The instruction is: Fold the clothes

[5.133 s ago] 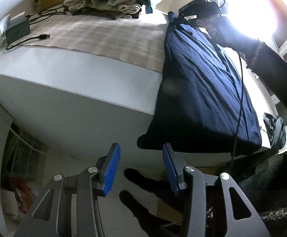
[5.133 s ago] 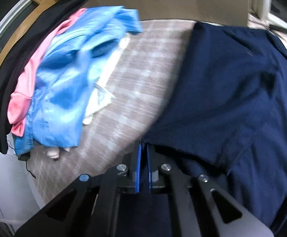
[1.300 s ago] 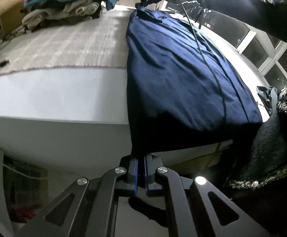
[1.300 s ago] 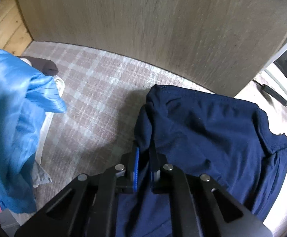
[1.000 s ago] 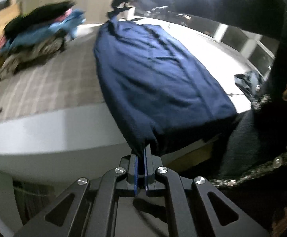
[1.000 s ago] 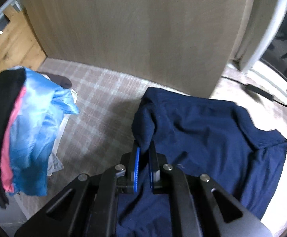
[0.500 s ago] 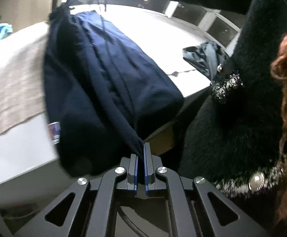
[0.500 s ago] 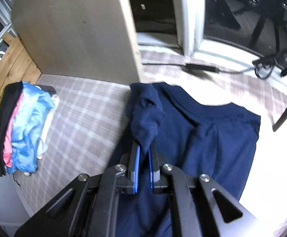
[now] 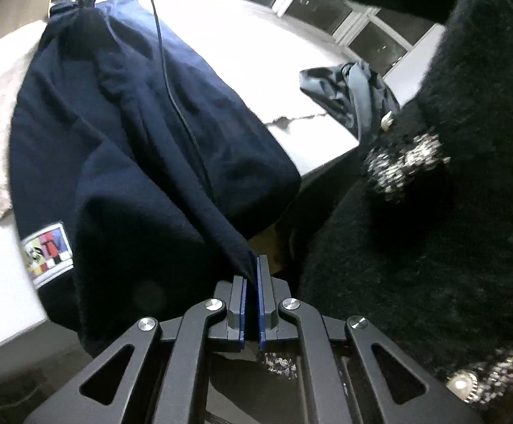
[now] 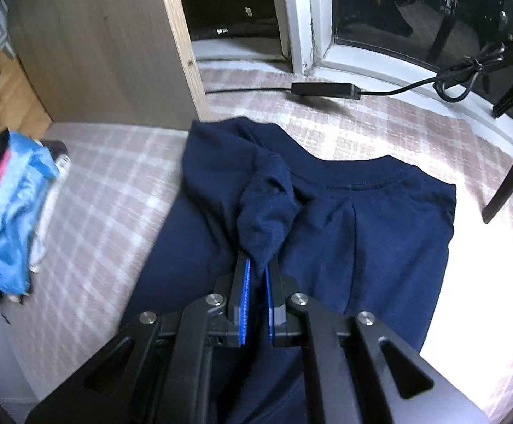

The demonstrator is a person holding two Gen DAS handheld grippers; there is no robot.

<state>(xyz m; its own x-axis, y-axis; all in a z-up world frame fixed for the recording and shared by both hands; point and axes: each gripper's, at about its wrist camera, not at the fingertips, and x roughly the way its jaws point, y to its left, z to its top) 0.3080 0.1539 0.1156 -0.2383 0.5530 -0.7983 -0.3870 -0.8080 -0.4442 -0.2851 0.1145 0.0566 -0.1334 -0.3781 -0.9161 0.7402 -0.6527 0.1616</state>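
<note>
2 tools: both are gripping the same navy T-shirt [image 9: 143, 134], one at each end.
Writing: a sewn patch [image 9: 46, 249] is showing near the shirt's hem in the left wrist view, a white-bordered rectangle of coloured blocks with "TV" readable on a red block; nothing else is legible.
Left tool [image 9: 251, 304]: its blue pads are pressed almost together, pinching a corner of the hem, which is being held up off the worktop edge.
Right tool [image 10: 257, 300]: its blue pads are standing only slightly apart, clamping a bunched wad of fabric at the shoulder, just beside the collar [image 10: 366, 183].
Shirt position: it is lying lengthwise on the worktop [image 9: 249, 42], collar end on a checked cloth [image 10: 97, 226], hem end hanging over the near edge.
Shirt look: dark navy knit, ribbed round collar with visible stitching, one long side being lifted and creased over the flat body.
Containers: none is showing.
Clothes pile [image 10: 5, 215]: it is sitting on the checked cloth well apart from the shirt, with black, pink, light blue and white layers.
Grey garment [image 9: 348, 88]: it is lying crumpled at the worktop's far edge.
Black cable [image 9: 175, 102]: it is trailing across the shirt in the left wrist view.
Adapter [image 10: 323, 89]: a black block with a cord is resting near the window [image 10: 397, 10].
</note>
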